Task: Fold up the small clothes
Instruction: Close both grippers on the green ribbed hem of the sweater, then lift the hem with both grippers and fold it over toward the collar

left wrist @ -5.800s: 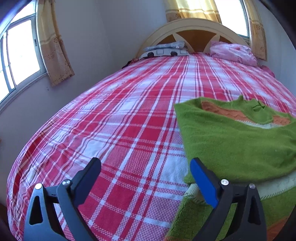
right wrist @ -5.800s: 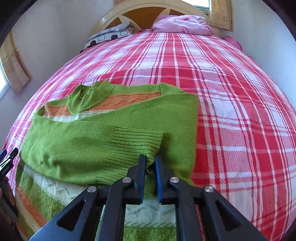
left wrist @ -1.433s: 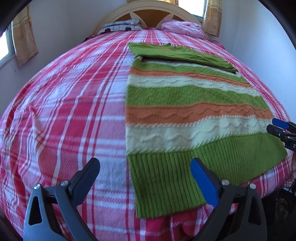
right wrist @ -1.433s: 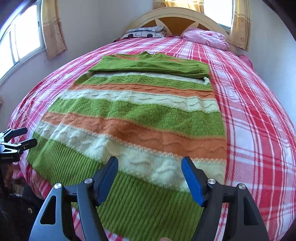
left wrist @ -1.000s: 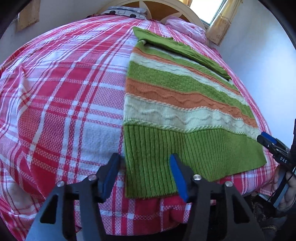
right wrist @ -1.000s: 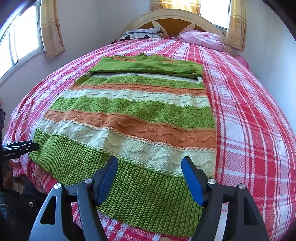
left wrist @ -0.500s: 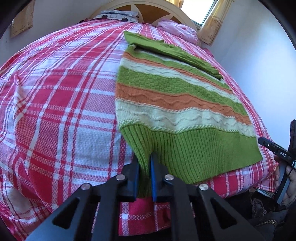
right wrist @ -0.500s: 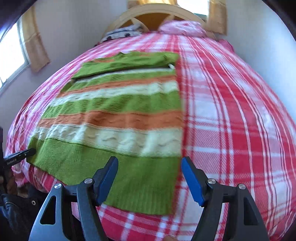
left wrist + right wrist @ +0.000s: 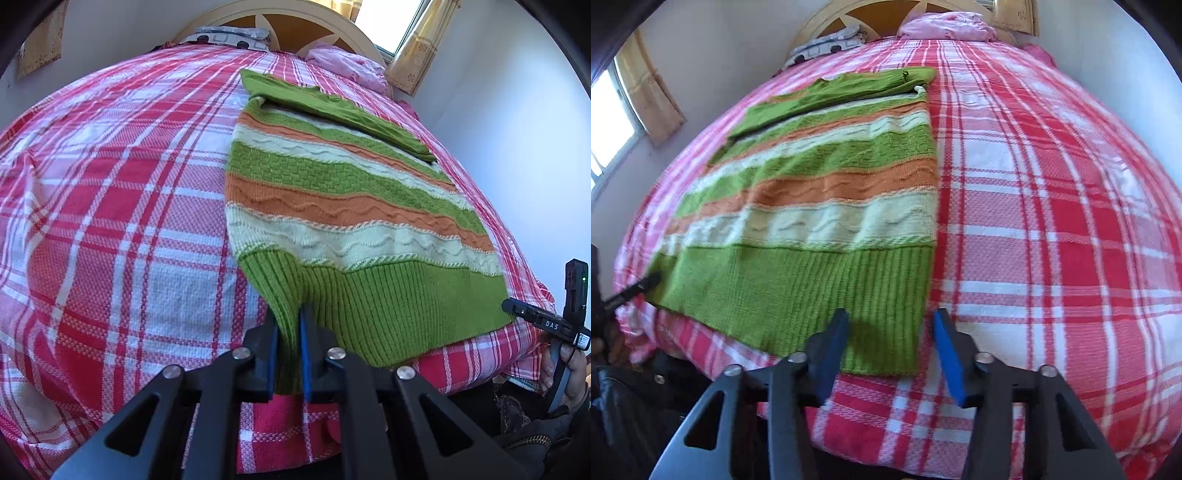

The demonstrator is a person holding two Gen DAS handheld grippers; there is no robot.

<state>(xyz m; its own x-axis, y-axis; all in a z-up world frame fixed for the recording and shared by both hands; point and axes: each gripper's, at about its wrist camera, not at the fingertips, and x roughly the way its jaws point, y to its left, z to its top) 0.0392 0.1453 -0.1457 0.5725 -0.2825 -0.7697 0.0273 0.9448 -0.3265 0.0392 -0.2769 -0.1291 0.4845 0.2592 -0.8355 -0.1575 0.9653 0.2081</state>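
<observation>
A striped green, orange and cream knit sweater (image 9: 343,199) lies flat on the red plaid bed, sleeves folded across its top. My left gripper (image 9: 289,325) is shut on the sweater's near left hem corner, which bunches up between the pads. In the right wrist view the sweater (image 9: 827,206) fills the left half. My right gripper (image 9: 891,325) is open, its jaws on either side of the near right hem corner, not closed on it. The right gripper also shows in the left wrist view (image 9: 543,321) at the far right by the hem.
The red plaid bedspread (image 9: 110,206) covers the whole bed. A pink pillow (image 9: 945,22) and a patterned pillow (image 9: 229,35) lie by the wooden headboard (image 9: 295,29). Curtained windows (image 9: 613,122) and walls flank the bed. The bed's near edge drops off below the grippers.
My left gripper closed on the left hem corner and holds it. My right gripper moved right and down to the right hem corner, its jaws narrowing a little.
</observation>
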